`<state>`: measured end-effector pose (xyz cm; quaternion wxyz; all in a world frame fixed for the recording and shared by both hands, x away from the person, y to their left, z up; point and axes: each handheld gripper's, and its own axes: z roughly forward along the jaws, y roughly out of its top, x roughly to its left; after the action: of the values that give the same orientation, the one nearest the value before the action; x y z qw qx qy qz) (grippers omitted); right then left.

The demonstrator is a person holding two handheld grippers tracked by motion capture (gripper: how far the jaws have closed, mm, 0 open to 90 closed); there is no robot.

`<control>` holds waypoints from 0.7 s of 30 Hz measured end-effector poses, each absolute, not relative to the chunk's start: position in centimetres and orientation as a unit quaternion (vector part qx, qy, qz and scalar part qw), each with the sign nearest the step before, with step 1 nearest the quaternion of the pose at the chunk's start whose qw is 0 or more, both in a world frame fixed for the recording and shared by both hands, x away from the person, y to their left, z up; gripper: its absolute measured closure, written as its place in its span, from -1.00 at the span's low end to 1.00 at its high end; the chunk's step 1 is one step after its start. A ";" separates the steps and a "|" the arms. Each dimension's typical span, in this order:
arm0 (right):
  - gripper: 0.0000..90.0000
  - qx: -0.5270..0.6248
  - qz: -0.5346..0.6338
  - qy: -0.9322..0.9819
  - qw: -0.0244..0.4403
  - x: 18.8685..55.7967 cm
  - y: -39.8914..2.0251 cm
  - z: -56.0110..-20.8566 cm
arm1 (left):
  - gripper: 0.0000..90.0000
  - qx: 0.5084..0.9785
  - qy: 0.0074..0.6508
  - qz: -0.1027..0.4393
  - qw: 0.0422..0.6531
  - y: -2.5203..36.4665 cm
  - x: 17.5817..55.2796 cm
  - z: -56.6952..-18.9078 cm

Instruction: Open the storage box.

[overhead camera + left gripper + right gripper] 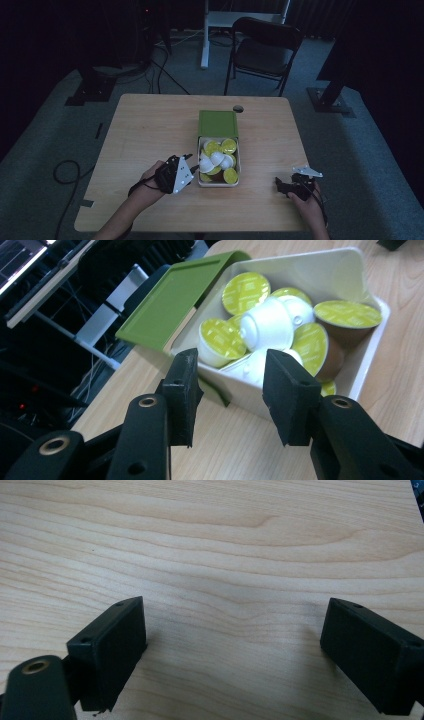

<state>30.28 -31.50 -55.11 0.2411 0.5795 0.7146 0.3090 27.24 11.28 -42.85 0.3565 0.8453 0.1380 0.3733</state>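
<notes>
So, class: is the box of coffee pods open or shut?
Open. The box has its green lid swung back off the top, and the coffee pods inside lie uncovered, piled near its rim.

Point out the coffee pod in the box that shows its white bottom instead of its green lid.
The white pod in the middle of the box, tipped over, base showing.

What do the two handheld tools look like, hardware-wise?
Both are black. The left tool carries a pale grey three-cornered plate with dark dots, and a black cable loops from it. The right tool has a smaller grey plate on top. Up close, each has two blocky matte-black jaws on black links with brass-coloured rivets. Forearms look bare; the dim light hides any sleeves.
</notes>
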 end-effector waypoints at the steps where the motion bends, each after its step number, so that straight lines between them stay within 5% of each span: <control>1: -0.76 0.580 0.309 0.715 0.241 30.3 -31.5 -55.1 | 0.29 0.846 0.140 0.371 0.357 11.5 27.3 -42.9; 21: -0.76 0.580 0.309 0.714 0.241 30.3 -31.5 -55.1 | 0.17 0.838 0.208 0.326 0.385 16.5 28.4 -44.7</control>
<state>30.28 -31.50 -55.11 0.2409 0.5797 0.7145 0.3090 28.35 16.47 -44.74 0.3847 0.8380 0.2080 0.3263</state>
